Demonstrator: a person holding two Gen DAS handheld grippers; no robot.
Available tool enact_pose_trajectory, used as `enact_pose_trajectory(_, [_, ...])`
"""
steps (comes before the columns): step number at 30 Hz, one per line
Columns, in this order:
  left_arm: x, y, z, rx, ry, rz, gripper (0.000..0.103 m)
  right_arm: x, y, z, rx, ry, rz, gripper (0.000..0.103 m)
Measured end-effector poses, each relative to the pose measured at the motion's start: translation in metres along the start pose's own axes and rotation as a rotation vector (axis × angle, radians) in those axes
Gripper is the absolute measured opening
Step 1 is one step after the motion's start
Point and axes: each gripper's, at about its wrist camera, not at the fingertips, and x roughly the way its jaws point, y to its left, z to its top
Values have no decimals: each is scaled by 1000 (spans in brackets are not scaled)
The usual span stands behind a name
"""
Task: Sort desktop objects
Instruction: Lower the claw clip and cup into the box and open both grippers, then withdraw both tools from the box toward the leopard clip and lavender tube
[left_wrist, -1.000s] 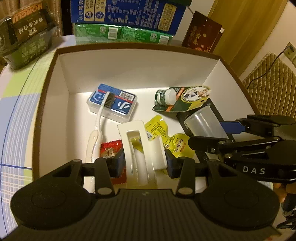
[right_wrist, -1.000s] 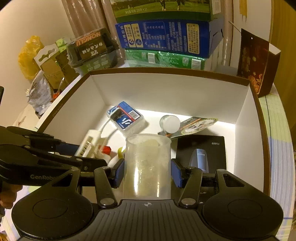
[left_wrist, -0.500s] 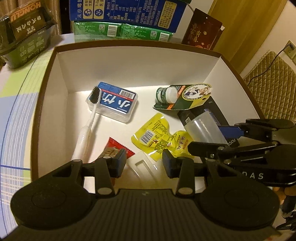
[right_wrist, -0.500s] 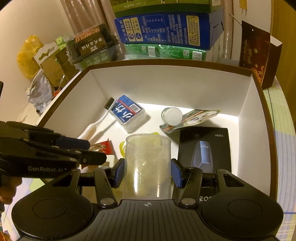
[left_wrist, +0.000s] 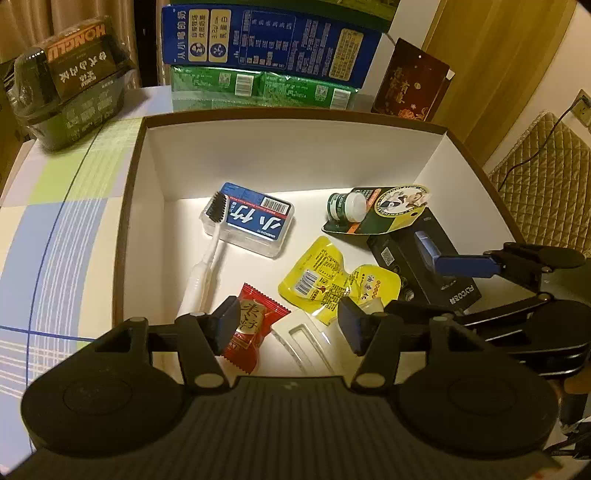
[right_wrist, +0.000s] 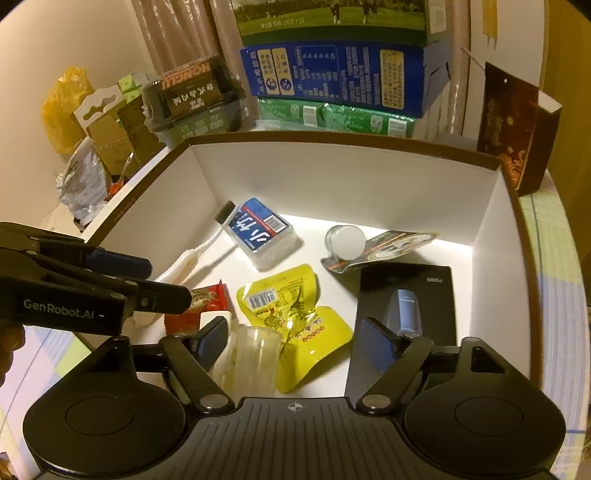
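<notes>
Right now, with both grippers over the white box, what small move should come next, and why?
Probably lift both grippers straight up out of the box. The right gripper's jaws are opening with the clear plastic cup between them, seemingly free of the pads; the left gripper's jaws are opening over the white clip lying on the box floor. Both items look delivered.

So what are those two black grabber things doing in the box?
A person is sorting small things into the white cardboard box. The left gripper is opening over a white plastic clip lying on the box floor. The right gripper is opening too, with a clear plastic cup between its fingers, no longer squeezed.
</notes>
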Motion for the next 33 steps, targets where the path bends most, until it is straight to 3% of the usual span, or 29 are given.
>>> enact_pose_trajectory(6, [-12,-7,-5,34,-22,40,75,-15,2,-5,11,-1,-28,98])
enact_pose_trajectory(10, [-20,-12,-7,46,-32,69,85,-25,3,-8,20,-15,-54,101])
enact_pose_trajectory(19, [-46,-21,-13,52,-68,128,94,-55,6,-14,30,-53,-90,101])
enact_pose_trajectory(33, [-85,-31,-32,49,-110,160,94,-93,19,-26,46,-100,-95,101])
